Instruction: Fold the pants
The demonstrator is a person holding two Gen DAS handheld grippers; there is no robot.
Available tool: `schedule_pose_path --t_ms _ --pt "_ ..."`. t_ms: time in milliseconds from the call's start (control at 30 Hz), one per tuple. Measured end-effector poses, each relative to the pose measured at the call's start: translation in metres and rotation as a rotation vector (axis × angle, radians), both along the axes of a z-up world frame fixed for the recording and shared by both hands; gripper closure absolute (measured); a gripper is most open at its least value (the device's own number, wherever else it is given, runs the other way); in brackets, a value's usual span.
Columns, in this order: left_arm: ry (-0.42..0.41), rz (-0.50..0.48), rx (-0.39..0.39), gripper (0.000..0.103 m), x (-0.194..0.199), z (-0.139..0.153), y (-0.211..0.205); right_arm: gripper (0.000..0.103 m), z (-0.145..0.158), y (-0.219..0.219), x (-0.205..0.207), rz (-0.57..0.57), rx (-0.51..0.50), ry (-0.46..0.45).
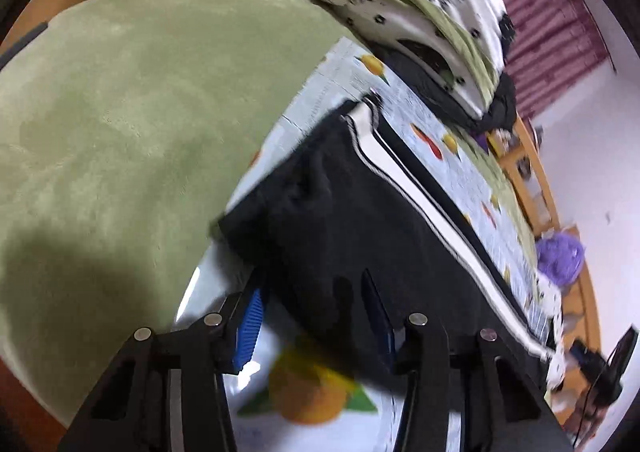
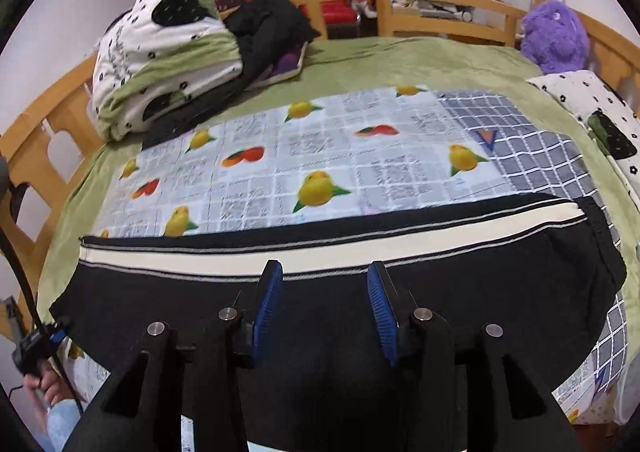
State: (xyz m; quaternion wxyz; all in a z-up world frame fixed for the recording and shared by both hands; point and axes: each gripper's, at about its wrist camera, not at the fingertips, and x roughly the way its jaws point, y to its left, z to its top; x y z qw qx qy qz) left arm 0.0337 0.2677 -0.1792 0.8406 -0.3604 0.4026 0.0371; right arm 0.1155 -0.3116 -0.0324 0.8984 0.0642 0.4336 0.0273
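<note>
Black pants with a white side stripe lie flat across a fruit-print sheet on the bed. My right gripper is open, hovering over the middle of the pants near the stripe, holding nothing. In the left wrist view the pants show their hem end at the sheet's edge. My left gripper is open, its blue-padded fingers straddling the near corner of the pant leg. I cannot tell whether they touch the cloth.
A green blanket covers the bed. A folded white and green quilt with dark clothes lies at the back left. A purple plush toy sits at the back right. A wooden rail rings the bed.
</note>
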Motion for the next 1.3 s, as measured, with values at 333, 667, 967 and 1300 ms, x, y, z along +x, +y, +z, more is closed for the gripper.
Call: schedule_pose_path --t_ms 333,667,967,1300 --pt "-0.002 0.131 -0.001 0.073 0.017 0.000 0.023 0.059 -0.043 0.022 0.008 0.049 -0.027 0.090" --pt "-0.126 -0.083 0.369 0.079 0.035 0.139 -0.077 0.059 -0.033 -0.011 -0.012 -0.003 0.022 0.004" --pt "-0.249 -0.408 0.477 0.081 0.040 0.176 -0.277 0.059 -0.040 -0.083 -0.032 -0.162 0.079 0.018" --pt "-0.143 -0.684 0.302 0.081 0.016 0.081 -0.433 0.059 -0.025 -0.129 -0.095 -0.278 0.002 -0.064"
